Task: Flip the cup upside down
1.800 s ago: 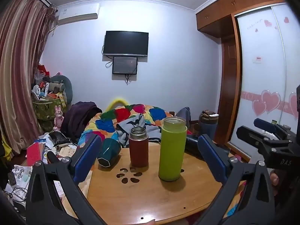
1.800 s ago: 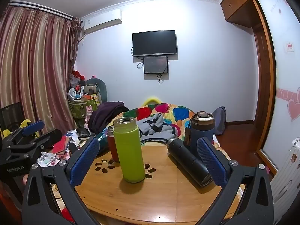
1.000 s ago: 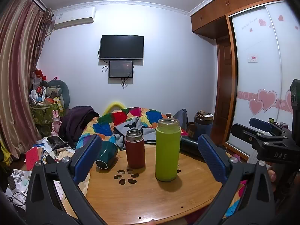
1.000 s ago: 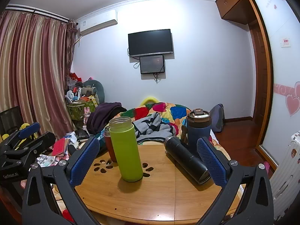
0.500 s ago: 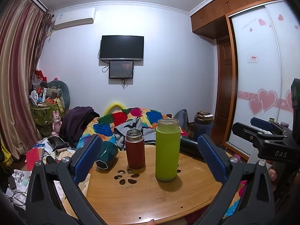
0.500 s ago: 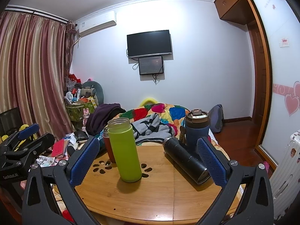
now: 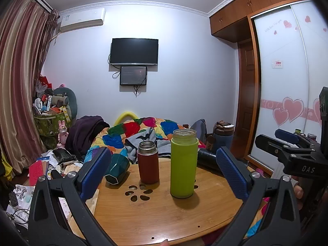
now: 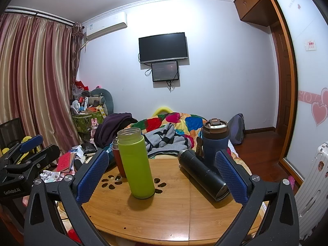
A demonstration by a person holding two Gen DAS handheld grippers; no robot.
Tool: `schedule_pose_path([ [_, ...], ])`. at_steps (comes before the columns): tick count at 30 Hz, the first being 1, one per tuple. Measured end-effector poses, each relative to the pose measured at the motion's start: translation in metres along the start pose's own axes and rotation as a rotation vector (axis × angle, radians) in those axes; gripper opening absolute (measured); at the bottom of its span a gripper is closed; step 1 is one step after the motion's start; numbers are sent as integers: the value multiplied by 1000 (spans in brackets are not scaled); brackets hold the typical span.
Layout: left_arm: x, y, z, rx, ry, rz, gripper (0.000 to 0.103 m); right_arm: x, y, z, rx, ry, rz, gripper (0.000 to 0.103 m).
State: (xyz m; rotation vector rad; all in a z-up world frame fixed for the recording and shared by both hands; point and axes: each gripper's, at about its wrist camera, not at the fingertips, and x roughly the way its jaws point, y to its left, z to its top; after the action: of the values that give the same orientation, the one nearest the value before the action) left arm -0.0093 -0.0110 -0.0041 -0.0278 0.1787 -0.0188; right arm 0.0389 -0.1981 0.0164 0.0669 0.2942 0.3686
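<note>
Both wrist cameras sit low at the worktop's (image 7: 164,215) near edge, facing the far wall. Left view from left, right view from right; both share the green bottle (image 7: 183,164) (image 8: 136,164) and wall TV (image 7: 134,51).

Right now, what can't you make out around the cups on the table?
- Red cup: right view, mostly hidden behind green cup.
- Teal cup: left view, partly behind left gripper finger.
- Black flask: left view, cut off by green cup and finger.
- Cup contents: unseen in both views.
</note>
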Motion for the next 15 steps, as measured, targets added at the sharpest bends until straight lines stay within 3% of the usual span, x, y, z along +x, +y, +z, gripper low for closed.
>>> schedule_pose_path([
  [15, 1, -1, 0, 0, 3, 1, 103, 0, 0, 0, -1, 1, 1, 103],
])
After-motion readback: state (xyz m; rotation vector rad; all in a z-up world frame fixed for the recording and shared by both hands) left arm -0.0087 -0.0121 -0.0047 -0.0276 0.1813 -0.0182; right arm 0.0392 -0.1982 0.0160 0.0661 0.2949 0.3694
